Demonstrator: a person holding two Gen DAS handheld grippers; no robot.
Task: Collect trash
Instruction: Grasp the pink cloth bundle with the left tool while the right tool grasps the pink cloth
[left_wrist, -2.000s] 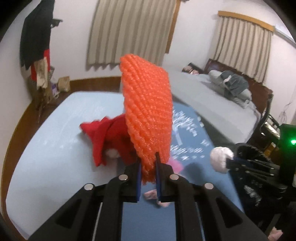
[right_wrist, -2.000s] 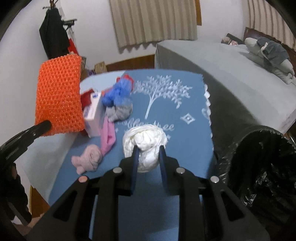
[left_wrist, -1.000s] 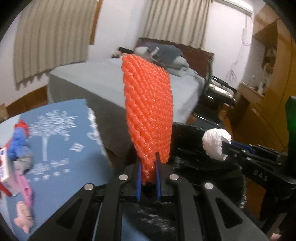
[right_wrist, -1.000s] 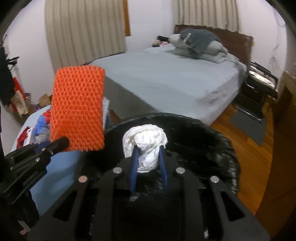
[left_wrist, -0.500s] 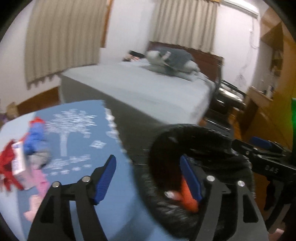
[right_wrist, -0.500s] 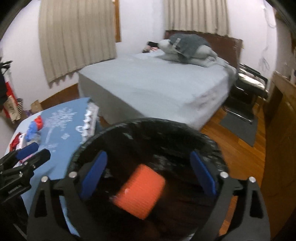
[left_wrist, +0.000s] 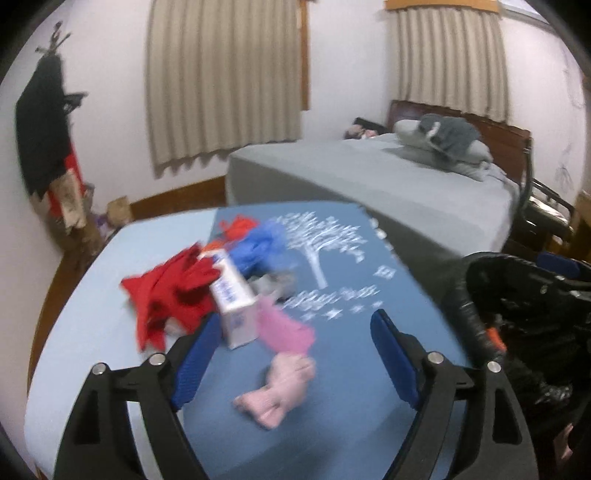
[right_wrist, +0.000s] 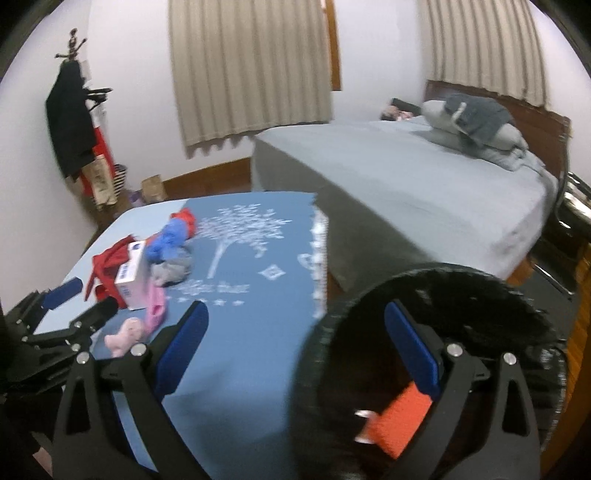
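"Where is the trash?"

"The orange mesh (right_wrist: 400, 421) lies inside the black bin (right_wrist: 480, 284). More waits on the blue surface (left_wrist: 332, 369) beside the bin: a small box (left_wrist: 234, 306), a pink rag (left_wrist: 275, 386), red cloth (left_wrist: 170, 291)."

"What are the hands doing?"

"The left gripper (left_wrist: 291, 354) and right gripper (right_wrist: 293, 350) are opening wider, fingers (left_wrist: 194, 365) empty, probably ready to grab more."
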